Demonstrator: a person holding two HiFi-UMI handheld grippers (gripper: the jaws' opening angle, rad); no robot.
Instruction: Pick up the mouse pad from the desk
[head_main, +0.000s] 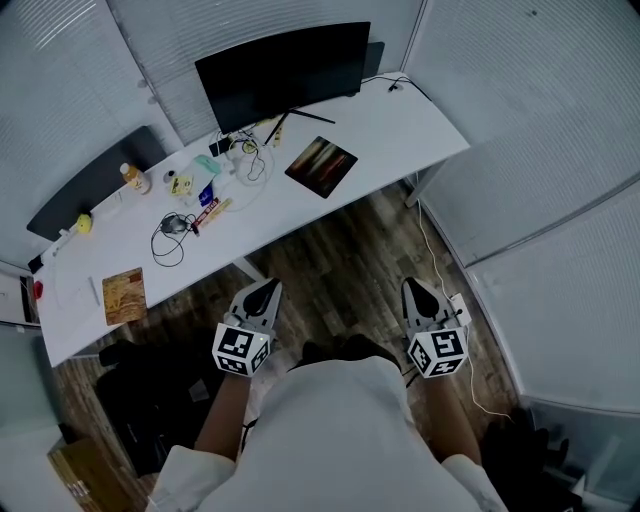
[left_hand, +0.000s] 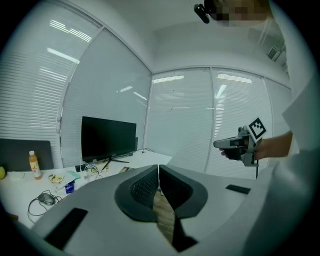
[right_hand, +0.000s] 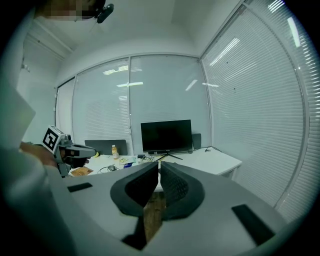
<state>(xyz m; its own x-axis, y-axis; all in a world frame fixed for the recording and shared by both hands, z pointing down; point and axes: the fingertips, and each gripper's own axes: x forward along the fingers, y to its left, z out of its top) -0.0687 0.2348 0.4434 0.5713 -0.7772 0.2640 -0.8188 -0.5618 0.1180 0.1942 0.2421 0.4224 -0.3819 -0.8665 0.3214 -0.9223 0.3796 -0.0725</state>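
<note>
The mouse pad (head_main: 321, 166), a dark square with a streaked orange and brown print, lies flat on the white desk (head_main: 400, 130) in front of the black monitor (head_main: 283, 74). My left gripper (head_main: 267, 289) and right gripper (head_main: 413, 287) are held side by side over the wooden floor, well short of the desk's near edge. Both point toward the desk, jaws together with nothing between them. In the left gripper view only a thin edge of the mouse pad (left_hand: 125, 169) peeks over the gripper body. The right gripper view hides the pad behind its jaws.
On the desk's left part lie a wired mouse (head_main: 176, 223), a bottle (head_main: 133, 178), a yellow ball (head_main: 84, 223), an orange booklet (head_main: 124, 295), cables and small clutter. A black office chair (head_main: 140, 400) stands at my left. Window blinds enclose the desk on the far and right sides.
</note>
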